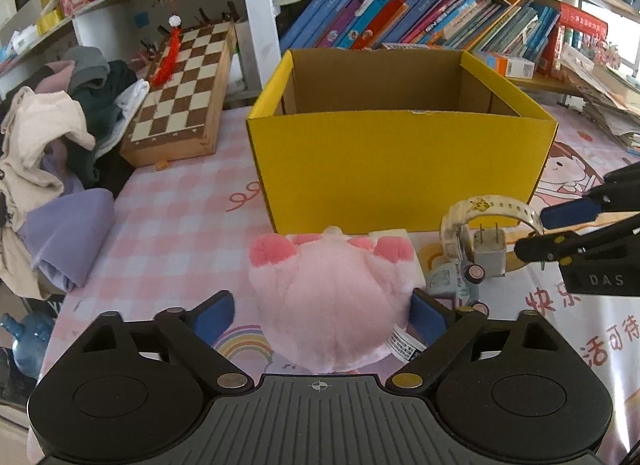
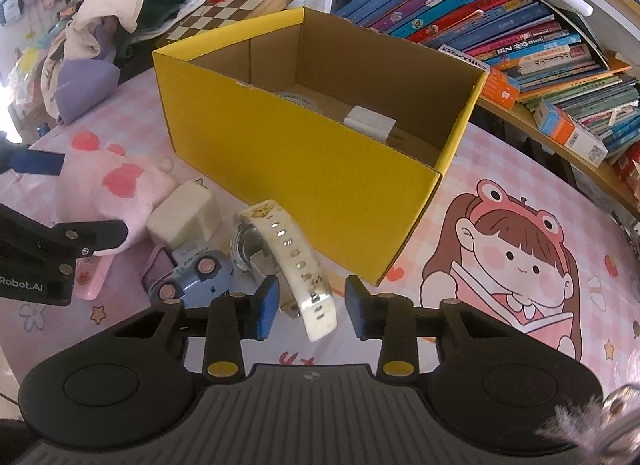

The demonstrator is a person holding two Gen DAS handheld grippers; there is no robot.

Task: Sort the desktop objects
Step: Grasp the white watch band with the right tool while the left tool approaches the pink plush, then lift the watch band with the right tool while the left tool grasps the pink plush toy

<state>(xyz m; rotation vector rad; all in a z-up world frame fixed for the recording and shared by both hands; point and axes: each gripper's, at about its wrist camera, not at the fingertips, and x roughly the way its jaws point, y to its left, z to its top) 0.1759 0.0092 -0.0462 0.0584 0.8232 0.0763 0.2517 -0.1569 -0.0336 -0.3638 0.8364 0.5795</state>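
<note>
Pink plush toy (image 1: pixel 332 301): lying on the pink checked table mat (image 1: pixel 180 225), directly in front of the yellow cardboard box (image 1: pixel 400 169). My left gripper (image 1: pixel 322 313) straddles it, jaws spread wide; the blue pads (image 1: pixel 214 311) flank the toy's sides, the right-hand pad appears pressed into the fur, the left-hand pad stands clear. No grasp made.

Cream watch (image 2: pixel 296 261): lying just beside the box's near wall, its strap arching up and back toward me. My right gripper (image 2: pixel 312 307) has its jaws parted with the strap's free end between them; the strap sits close to the left pad, and I cannot tell whether it touches. Not gripped.

Adjacent items: a white charger plug (image 2: pixel 186 213) sits between the plush and the watch, a light-blue toy car (image 2: pixel 196 273) just in front of it, and a pink flat item (image 2: pixel 90 277) lies near the car, partly behind my left gripper's finger.

Box interior, from the right wrist view: a white block (image 2: pixel 370 121) rests on the floor near the right end.

Surroundings: a chessboard (image 1: pixel 184 93) stands left of the box, a pile of clothes (image 1: pixel 60 133) beyond it, and a row of leaning books (image 1: pixel 420 13) on the shelf behind.
</note>
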